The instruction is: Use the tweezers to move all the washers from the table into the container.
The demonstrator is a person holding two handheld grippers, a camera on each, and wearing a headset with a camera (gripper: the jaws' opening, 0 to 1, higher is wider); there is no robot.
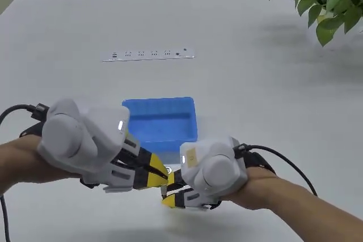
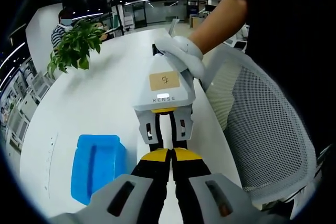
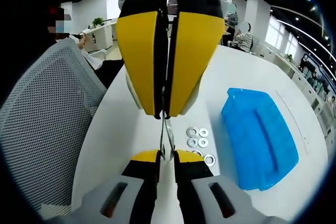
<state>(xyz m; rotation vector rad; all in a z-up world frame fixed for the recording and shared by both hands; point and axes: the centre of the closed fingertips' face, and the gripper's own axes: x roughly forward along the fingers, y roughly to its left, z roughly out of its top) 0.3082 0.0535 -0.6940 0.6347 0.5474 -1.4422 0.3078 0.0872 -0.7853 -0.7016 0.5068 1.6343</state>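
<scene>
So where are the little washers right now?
In the right gripper view the washers lie in a cluster on the white table, between the tweezers and the blue container, not inside it.

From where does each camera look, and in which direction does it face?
Head view: on the headset, looking down at the table; both forearms show.
Left gripper view: on the left gripper, facing the right gripper and its forearm.
Right gripper view: opposite, facing the left gripper, with tweezers between, washers beside.
Shared: the blue container appears in all three.
</scene>
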